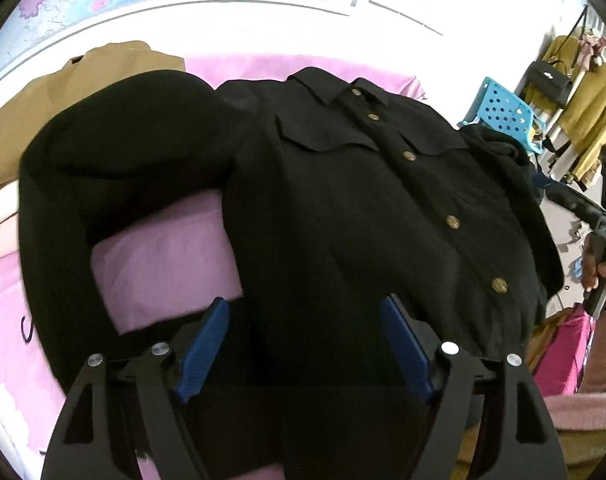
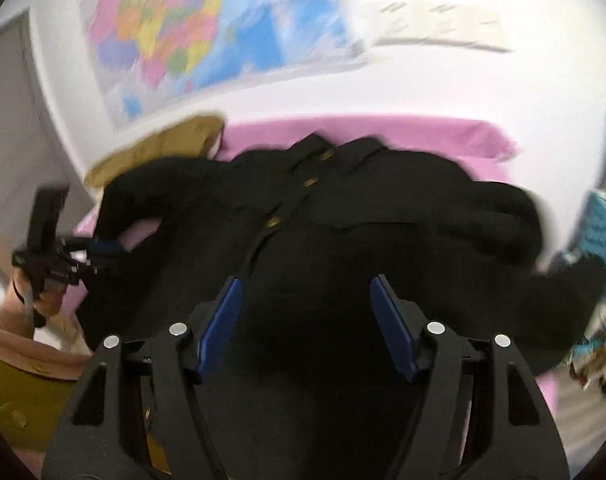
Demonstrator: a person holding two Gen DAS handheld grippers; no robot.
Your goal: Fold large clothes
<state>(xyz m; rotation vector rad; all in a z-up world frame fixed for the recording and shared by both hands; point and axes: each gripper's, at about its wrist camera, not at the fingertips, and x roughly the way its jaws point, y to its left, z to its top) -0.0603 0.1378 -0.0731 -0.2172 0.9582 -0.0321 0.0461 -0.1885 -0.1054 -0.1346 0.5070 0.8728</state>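
The black jacket (image 1: 343, 200) lay front-up across the middle of the frame on the pink bedsheet (image 1: 163, 264), brass buttons running down its placket, one sleeve looped round at the left. At the bottom, the left gripper (image 1: 305, 312) stood spread wide, blue pads clear of the cloth, nothing pinched. In the blurred right wrist view the right gripper (image 2: 305, 292) was likewise spread above the jacket's lower half, holding nothing. A tan garment (image 1: 83, 80) sat upper left.
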